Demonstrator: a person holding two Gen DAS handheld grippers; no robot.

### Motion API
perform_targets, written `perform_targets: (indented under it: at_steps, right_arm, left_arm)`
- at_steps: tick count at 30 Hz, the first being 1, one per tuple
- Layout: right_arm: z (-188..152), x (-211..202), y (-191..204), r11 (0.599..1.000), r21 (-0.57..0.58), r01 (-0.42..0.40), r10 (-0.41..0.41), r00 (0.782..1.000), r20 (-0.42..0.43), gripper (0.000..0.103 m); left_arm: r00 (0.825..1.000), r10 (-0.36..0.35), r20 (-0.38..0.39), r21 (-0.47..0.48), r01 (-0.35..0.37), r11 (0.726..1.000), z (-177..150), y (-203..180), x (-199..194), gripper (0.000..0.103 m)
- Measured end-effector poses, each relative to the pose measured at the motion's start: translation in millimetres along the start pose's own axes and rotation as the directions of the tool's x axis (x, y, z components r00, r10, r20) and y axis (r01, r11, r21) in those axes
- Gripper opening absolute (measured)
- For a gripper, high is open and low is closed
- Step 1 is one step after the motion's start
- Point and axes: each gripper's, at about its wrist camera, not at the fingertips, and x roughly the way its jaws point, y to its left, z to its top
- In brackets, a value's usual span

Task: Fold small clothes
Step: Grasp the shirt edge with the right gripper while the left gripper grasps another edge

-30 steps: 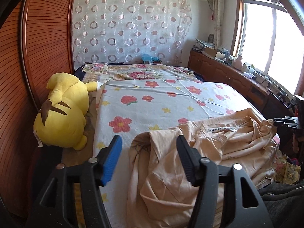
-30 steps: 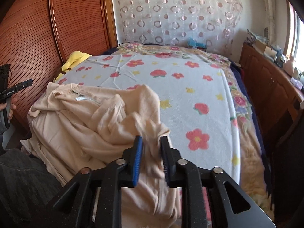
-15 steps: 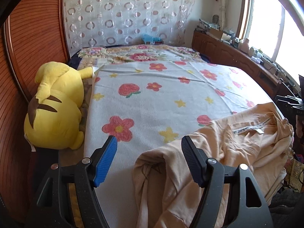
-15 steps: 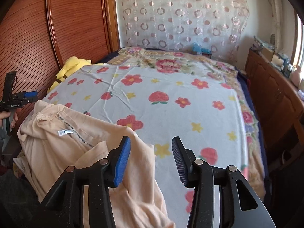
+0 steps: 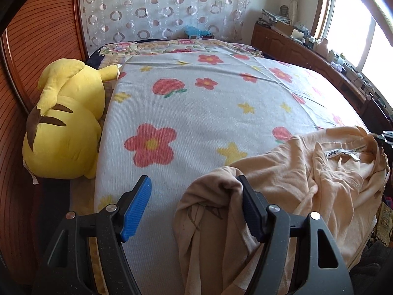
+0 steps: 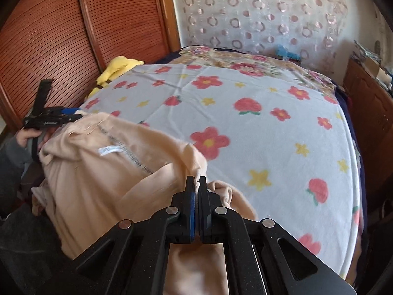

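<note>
Shirt [image 6: 103, 182]: peach, crumpled, lying on the near edge of the bed [image 6: 258, 147], neck label up. Half a second earlier it lay loose between the spread fingers of the right gripper [image 6: 196, 184]; since then that gripper's jaws had just been closing and stood clamped on a fold of the cloth, a pinch of it showing between the pads. A second earlier the shirt sat bunched and higher in both views; it now lay flatter and more drawn out.

Left gripper [image 5: 194, 204]: jaws wide, having crept slightly wider, nothing pressed. A rolled hem of the shirt [image 5: 294, 179] lay between the fingers, bunched against the right-hand finger [image 5: 250, 211]; the blue-padded finger [image 5: 137, 206] stood apart over bare blanket. In the right wrist view this gripper [image 6: 52, 118] showed at the shirt's far corner, a hand [image 6: 25, 136] on its handle.

Surroundings: flowered blanket covering the bed; yellow plush toy [image 5: 63, 123] at the bed's left side against a slatted wooden door [image 6: 61, 36]; circle-patterned curtain [image 5: 167, 7] behind; wooden cabinets [image 5: 307, 51] under the window, cluttered on top.
</note>
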Motion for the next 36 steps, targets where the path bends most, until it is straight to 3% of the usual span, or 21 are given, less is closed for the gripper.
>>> perform_targets:
  at_steps: [8, 10, 14, 21, 23, 25, 27, 28, 29, 30, 33, 36]
  right_arm:
    - [-17, -9, 3, 0.998, -0.012, 0.068, -0.068, 0.997, 0.022, 0.004]
    - [-15, -10, 3, 0.993, -0.022, 0.119, -0.119, 0.993, 0.025, 0.012]
    - [-8, -13, 0, 0.977, -0.044, 0.208, -0.205, 0.978, 0.047, 0.041]
    - [-5, 4, -16, 0.977, -0.011, 0.211, -0.211, 0.977, -0.014, 0.052]
    - [-1, 11, -18, 0.984, 0.005, 0.176, -0.176, 0.984, -0.043, 0.052]
    - [0, 15, -19, 0.988, 0.018, 0.153, -0.152, 0.987, -0.059, 0.052]
    - [0, 19, -21, 0.992, 0.050, 0.119, -0.115, 0.990, -0.081, 0.052]
    - [0, 19, -24, 0.993, 0.071, 0.097, -0.091, 0.992, -0.082, 0.052]
    - [1, 20, -26, 0.994, 0.087, 0.065, -0.058, 0.994, -0.089, 0.048]
    - [0, 19, -27, 0.995, 0.092, 0.043, -0.035, 0.995, -0.089, 0.034]
    - [0, 17, -19, 0.998, 0.066, -0.022, 0.028, 0.995, -0.093, 0.011]
    - [-1, 8, -10, 0.999, 0.036, -0.020, 0.023, 0.997, -0.074, 0.008]
  left_arm:
    - [1.000, -0.003, 0.007, -0.005, 0.003, 1.000, -1, 2, 0, 0.071]
    - [1.000, -0.003, 0.007, -0.005, 0.003, 1.000, -1, 2, 0, 0.071]
    - [1.000, -0.004, 0.007, -0.005, 0.004, 1.000, -1, 2, 0, 0.071]
    - [1.000, -0.007, 0.006, -0.001, 0.007, 1.000, -1, 3, 0, 0.071]
    - [1.000, -0.013, 0.007, 0.003, 0.013, 1.000, -2, 2, -1, 0.069]
    - [0.999, -0.042, 0.011, 0.008, 0.042, 0.999, -3, 1, -4, 0.059]
    - [0.996, -0.085, 0.009, 0.017, 0.085, 0.996, -3, -2, -6, 0.039]
    - [0.995, -0.104, 0.004, 0.029, 0.104, 0.994, -5, -4, -7, 0.036]
    - [0.994, -0.108, 0.002, 0.038, 0.107, 0.993, -5, -6, -8, 0.029]
    - [0.994, -0.112, 0.000, 0.044, 0.112, 0.993, -6, -8, -9, 0.022]
    - [0.992, -0.127, 0.015, 0.058, 0.126, 0.990, -7, -15, -18, 0.012]
    - [0.982, -0.172, 0.082, 0.052, 0.168, 0.984, -8, -22, -42, 0.011]
